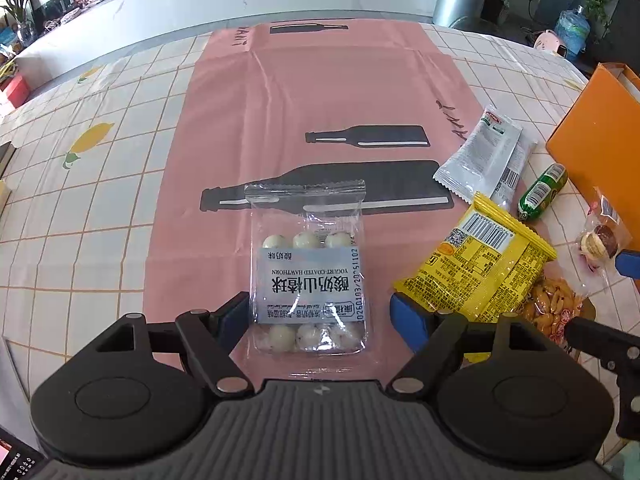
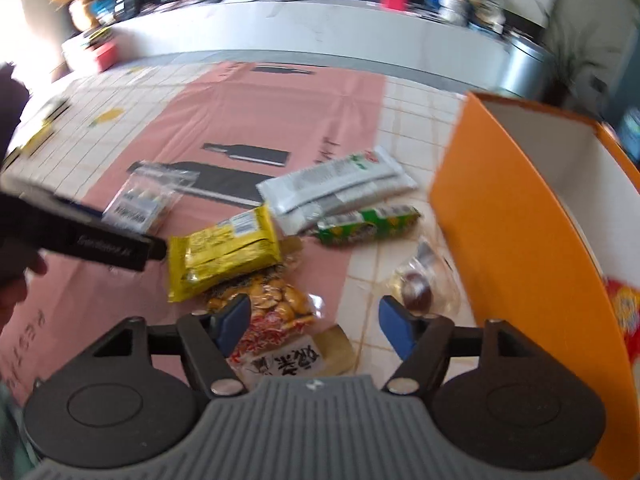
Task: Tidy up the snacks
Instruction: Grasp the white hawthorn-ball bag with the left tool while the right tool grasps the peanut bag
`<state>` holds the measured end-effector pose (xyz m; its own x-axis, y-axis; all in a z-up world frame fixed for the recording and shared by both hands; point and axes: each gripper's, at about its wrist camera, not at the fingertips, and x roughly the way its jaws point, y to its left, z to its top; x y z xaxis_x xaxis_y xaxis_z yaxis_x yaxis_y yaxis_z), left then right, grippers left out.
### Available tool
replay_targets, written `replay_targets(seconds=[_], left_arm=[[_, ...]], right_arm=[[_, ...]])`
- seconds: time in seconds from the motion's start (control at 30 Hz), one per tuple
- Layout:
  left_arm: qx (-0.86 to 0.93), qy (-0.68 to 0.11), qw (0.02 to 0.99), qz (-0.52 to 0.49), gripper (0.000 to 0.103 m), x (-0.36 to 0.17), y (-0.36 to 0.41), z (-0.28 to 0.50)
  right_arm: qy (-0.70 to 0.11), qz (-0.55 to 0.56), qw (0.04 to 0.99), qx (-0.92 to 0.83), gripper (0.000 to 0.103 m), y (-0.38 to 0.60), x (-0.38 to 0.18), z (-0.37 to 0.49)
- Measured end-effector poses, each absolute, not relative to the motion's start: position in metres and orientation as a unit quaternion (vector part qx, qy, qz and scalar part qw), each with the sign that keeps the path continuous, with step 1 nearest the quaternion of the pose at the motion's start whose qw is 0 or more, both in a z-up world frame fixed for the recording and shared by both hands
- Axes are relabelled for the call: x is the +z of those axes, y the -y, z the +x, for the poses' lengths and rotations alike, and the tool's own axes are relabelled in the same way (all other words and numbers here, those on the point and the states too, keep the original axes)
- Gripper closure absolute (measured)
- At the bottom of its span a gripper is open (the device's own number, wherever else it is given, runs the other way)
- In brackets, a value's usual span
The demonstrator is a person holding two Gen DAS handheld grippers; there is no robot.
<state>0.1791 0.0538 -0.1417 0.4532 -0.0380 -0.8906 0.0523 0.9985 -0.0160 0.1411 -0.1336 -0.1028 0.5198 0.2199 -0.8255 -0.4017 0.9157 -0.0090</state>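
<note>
A clear pack of yogurt-coated hawthorn balls point(image 1: 308, 280) lies flat on the pink mat point(image 1: 320, 92). My left gripper point(image 1: 320, 322) stands open astride its near end, and neither pad presses on it. My right gripper point(image 2: 316, 324) is open over the snack pile, with a bag of orange crackers point(image 2: 276, 308) lying below its left finger. A wrapped chocolate pastry point(image 2: 418, 292) sits just beyond its right finger. A yellow packet point(image 2: 224, 256) rests on the cracker bag. The right wrist view is blurred.
White sachets point(image 1: 484, 152) and a green sausage stick point(image 1: 542, 190) lie at the mat's right edge. An open orange box point(image 2: 520, 220) stands at the right with a red-and-yellow pack point(image 2: 624, 312) inside. A checked tablecloth point(image 1: 100, 200) covers the table.
</note>
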Motion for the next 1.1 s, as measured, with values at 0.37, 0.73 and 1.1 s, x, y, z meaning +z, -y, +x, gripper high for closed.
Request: replay_targets(seconds=[0.37, 0.73, 1.1], left_arm=[[-0.034, -0.542, 0.840, 0.003, 0.034, -0.137, -0.052, 0.167], [-0.040, -0.526, 0.850, -0.008, 0.022, -0.137, -0.054, 0.168], [-0.034, -0.527, 0.849, -0.023, 0.038, -0.135, -0.057, 0.165]], right_arm=[[-0.479, -0.174, 0.822, 0.253, 0.016, 0.107, -0.125, 0.153], [-0.497, -0.155, 0.819, 0.242, 0.026, 0.108, -0.132, 0.147], [-0.531, -0.075, 0.826, 0.173, 0.032, 0.123, -0.125, 0.144]])
